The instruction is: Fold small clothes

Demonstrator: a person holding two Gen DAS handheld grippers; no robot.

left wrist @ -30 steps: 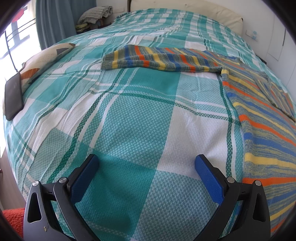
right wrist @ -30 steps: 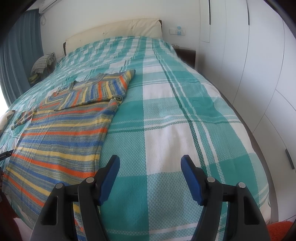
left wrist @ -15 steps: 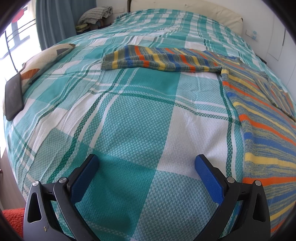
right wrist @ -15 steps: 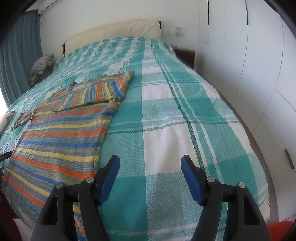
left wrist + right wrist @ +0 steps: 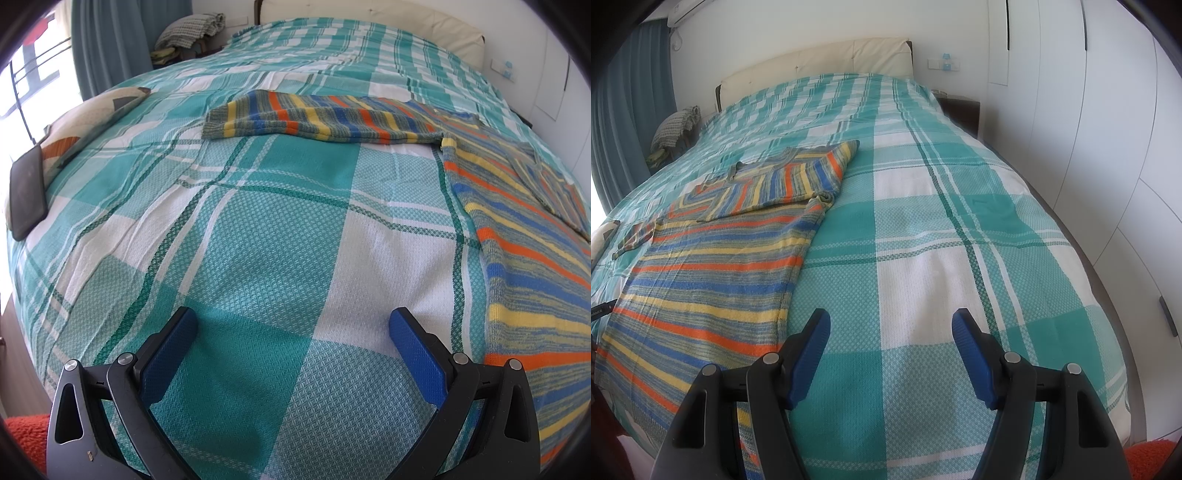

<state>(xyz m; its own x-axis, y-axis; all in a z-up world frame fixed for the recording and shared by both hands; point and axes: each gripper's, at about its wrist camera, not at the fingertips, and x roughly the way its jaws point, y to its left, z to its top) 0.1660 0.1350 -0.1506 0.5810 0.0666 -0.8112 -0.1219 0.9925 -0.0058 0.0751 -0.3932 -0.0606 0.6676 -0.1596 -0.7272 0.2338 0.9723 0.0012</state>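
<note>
**Both grippers spread above the bed, striped sweater laid out flat**

Left wrist view: the left gripper [image 5: 293, 332] hovers over the teal plaid bedspread [image 5: 258, 236], its blue fingers [image 5: 168, 354] wide apart and holding nothing. The striped sweater [image 5: 517, 229] lies flat to the right, one sleeve [image 5: 317, 120] stretched leftward across the bed. A dark phone [image 5: 26, 195] rests on a patterned pillow [image 5: 96, 114] at the left edge.

Right wrist view: the right gripper [image 5: 890, 334] is also spread wide with nothing between its fingers [image 5: 973, 363], poised over bare bedspread [image 5: 960, 240] just right of the sweater's hem. The sweater [image 5: 713, 273] lies to the left, its other sleeve [image 5: 783, 181] folded across the chest. White wardrobe doors [image 5: 1108, 147] stand on the right.
</note>
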